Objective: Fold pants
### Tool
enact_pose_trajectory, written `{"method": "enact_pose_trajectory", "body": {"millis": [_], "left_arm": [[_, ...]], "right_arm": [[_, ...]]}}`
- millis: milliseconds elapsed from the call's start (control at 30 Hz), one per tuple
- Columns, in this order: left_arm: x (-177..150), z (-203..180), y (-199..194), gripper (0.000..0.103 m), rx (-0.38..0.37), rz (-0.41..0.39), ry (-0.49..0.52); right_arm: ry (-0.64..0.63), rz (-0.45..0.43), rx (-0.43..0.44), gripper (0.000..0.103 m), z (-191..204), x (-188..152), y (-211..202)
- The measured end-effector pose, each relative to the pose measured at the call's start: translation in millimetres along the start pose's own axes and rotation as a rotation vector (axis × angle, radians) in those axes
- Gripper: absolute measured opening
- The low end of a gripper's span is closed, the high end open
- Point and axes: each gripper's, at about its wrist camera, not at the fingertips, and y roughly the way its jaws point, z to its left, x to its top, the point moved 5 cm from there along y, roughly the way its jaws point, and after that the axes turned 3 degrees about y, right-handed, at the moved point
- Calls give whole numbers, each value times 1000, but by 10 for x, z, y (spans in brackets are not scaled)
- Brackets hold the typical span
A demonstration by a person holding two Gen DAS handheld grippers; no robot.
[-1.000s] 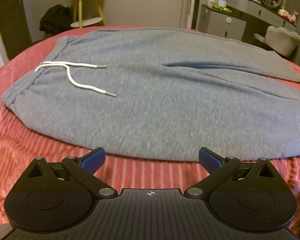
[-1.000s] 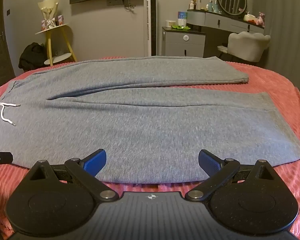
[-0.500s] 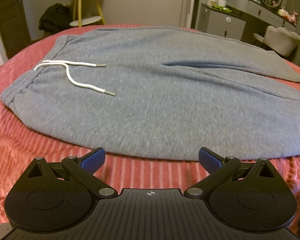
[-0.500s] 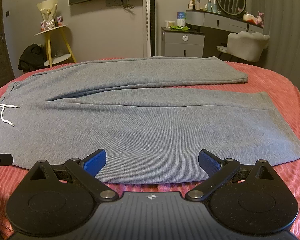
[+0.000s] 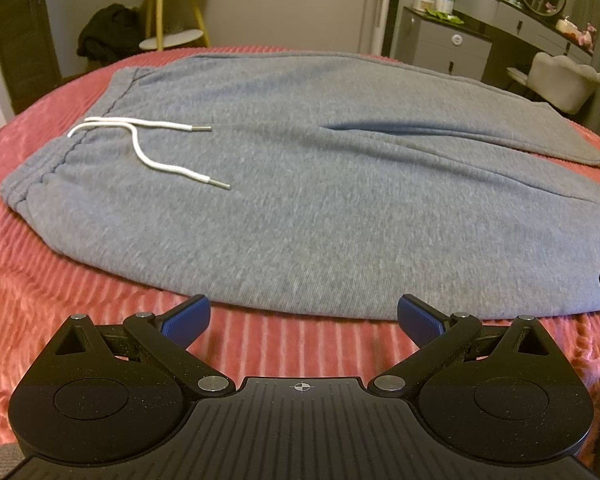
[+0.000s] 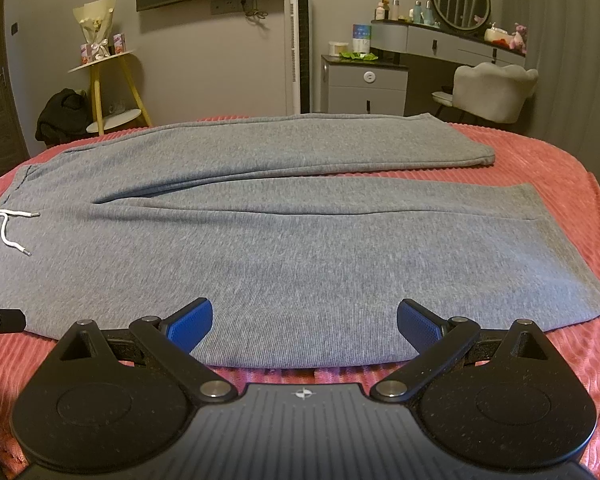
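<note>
Your left claw (image 5: pixel 303 318) gapes wide over the red ribbed bedspread (image 5: pixel 60 280), just short of the near edge of the grey pants (image 5: pixel 320 200). Your right claw (image 6: pixel 304 322) is spread too, holding nothing, its tips over the near leg. The pants lie flat on the bed, white drawstring (image 5: pixel 140 148) at the waistband to your left, far leg (image 6: pixel 300 148) beyond.

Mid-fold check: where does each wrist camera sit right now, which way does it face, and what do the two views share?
Left wrist: low at the bed's near edge by the waistband end, facing across the grey pants and drawstring; left gripper open.
Right wrist: near edge by the leg end, facing across both legs; right gripper open.
Shared: pants, red bedspread, yellow stand, vanity.
</note>
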Motion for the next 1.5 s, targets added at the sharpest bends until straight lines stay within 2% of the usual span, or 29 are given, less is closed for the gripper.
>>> {"method": "enact_pose_trajectory", "body": {"millis": [700, 1500], "left_arm": [[-15, 12, 10, 103, -13, 15, -7], [-28, 23, 34, 103, -13, 23, -6]], "right_arm": [[4, 0, -2, 99, -103, 47, -136], [3, -5, -1, 99, -44, 25, -83]]}}
